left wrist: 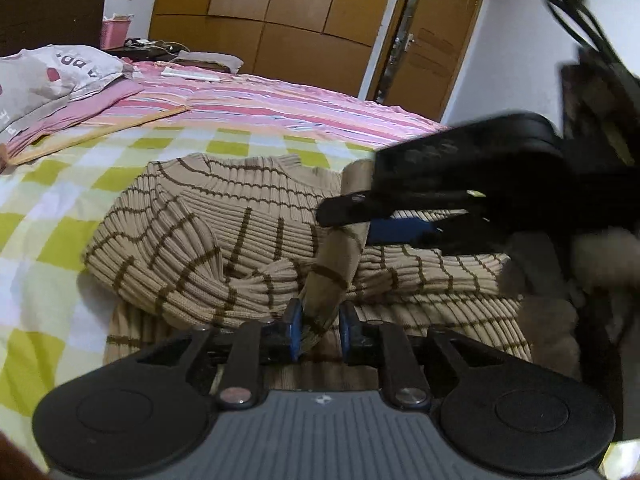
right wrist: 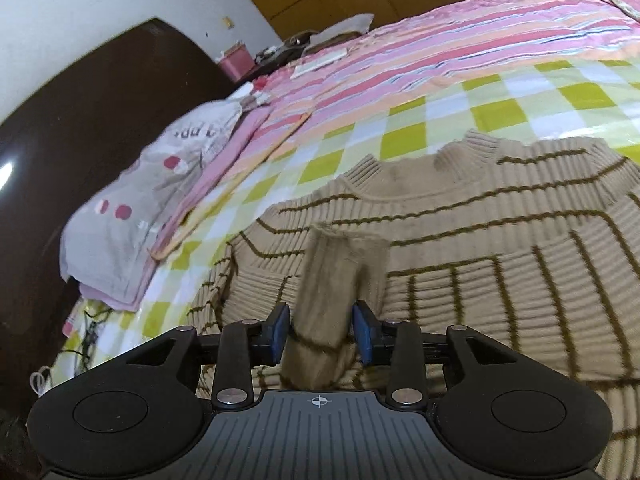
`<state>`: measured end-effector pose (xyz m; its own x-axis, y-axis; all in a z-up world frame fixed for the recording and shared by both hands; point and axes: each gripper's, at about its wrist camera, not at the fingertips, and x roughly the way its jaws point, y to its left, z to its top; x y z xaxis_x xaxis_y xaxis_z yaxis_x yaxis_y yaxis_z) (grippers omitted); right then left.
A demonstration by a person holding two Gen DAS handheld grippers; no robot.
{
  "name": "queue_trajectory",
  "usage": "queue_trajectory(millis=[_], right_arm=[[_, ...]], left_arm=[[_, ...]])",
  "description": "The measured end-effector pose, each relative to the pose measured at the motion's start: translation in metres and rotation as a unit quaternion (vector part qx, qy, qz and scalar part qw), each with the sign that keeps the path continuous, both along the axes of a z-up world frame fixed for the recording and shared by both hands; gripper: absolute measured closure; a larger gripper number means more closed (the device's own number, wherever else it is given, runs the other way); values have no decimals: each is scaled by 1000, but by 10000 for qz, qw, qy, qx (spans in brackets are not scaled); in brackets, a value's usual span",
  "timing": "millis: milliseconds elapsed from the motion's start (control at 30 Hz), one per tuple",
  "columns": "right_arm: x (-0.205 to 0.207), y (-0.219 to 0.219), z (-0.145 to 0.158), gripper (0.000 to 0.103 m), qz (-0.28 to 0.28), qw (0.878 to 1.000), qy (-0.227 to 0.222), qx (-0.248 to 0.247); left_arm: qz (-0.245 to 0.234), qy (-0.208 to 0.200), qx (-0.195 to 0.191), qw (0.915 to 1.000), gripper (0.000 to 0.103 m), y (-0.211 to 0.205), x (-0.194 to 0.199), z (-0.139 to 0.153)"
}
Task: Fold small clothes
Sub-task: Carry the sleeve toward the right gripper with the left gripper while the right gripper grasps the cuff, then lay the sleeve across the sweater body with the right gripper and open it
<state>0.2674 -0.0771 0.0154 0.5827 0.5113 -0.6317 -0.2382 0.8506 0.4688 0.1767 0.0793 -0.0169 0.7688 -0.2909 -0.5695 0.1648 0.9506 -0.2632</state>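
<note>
My left gripper [left wrist: 319, 330] has a strip of the striped sweater [left wrist: 240, 232] running up between its blue pads [left wrist: 294, 326]. The cloth touches the left pad, there's a gap at the right one, so I'd call that loose, not pinched. Over on the right gripper [right wrist: 323, 330], the cuff end of a sleeve [right wrist: 340, 276] stands up between the fingers with space on both sides, jaws parted and not pressing on it. From the left camera, the right gripper sits across the sweater's far side, blurred. The sweater itself lies spread on the green-and-white checked sheet [right wrist: 404, 136], collar pointing away from me. Beyond that is a pink striped blanket [left wrist: 280, 104], and a grey pillow [right wrist: 160, 184] by the dark headboard [right wrist: 80, 128].
</note>
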Motion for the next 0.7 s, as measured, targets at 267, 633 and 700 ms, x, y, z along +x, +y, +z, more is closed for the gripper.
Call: queue_trajectory(millis=[267,633,700], right_arm=[[1,11,-3,89,-216,9982,53,-553],[2,-12,23,95,-353,9983,-265,-374],[3,-17,30,95,-422,9979,-377,-312]], left_arm=[[-83,-78,-186,9998,78,6,-3,-1],[134,-552,-427,9975,63,23,-13,10],[203,-617,-382,9972,60,24,-13,11]])
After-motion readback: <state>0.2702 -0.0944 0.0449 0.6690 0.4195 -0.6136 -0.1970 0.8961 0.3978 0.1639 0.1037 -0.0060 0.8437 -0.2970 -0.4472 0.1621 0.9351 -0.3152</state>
